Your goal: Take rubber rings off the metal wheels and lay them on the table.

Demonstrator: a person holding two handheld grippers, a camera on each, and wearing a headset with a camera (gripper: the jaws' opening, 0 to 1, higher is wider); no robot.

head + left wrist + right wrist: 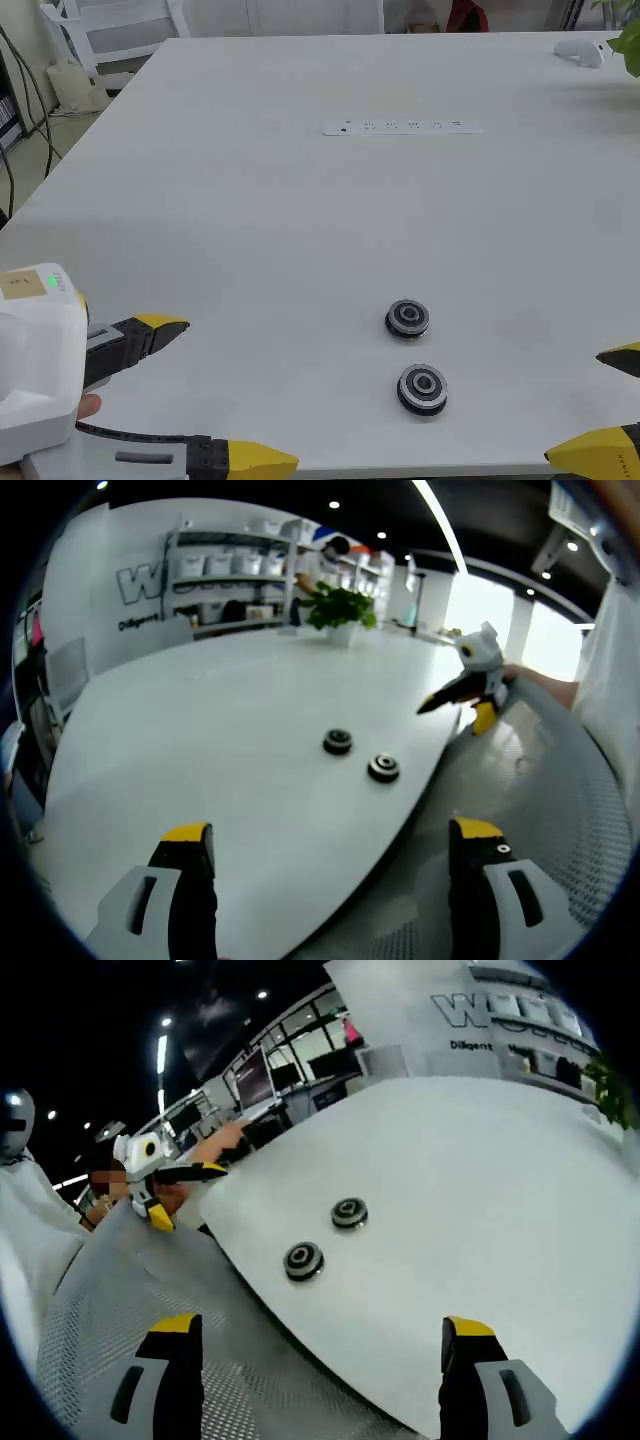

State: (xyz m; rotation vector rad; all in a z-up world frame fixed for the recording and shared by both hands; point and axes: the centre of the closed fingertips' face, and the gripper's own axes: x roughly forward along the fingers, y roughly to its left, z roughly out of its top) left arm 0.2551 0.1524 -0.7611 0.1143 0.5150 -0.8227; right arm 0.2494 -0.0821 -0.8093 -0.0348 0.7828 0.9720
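Two metal wheels with black rubber rings lie flat on the white table [300, 220]. The far wheel [407, 319] [337, 742] [349, 1212] sits just behind the near wheel [422, 388] [383, 768] [303, 1259], which is close to the front edge. My left gripper [215, 395] [330, 835] is open and holds nothing, well left of the wheels. It also appears in the right gripper view as the left gripper [165, 1185]. My right gripper [580, 405] [320, 1328] [470, 695] is open at the front right, over the table's edge, with nothing between its jaws.
A white power strip [402, 126] lies across the middle of the table. A white object [580, 50] and a potted plant [628, 40] [338, 608] stand at the far right corner. A white chair [110, 30] stands beyond the far left edge.
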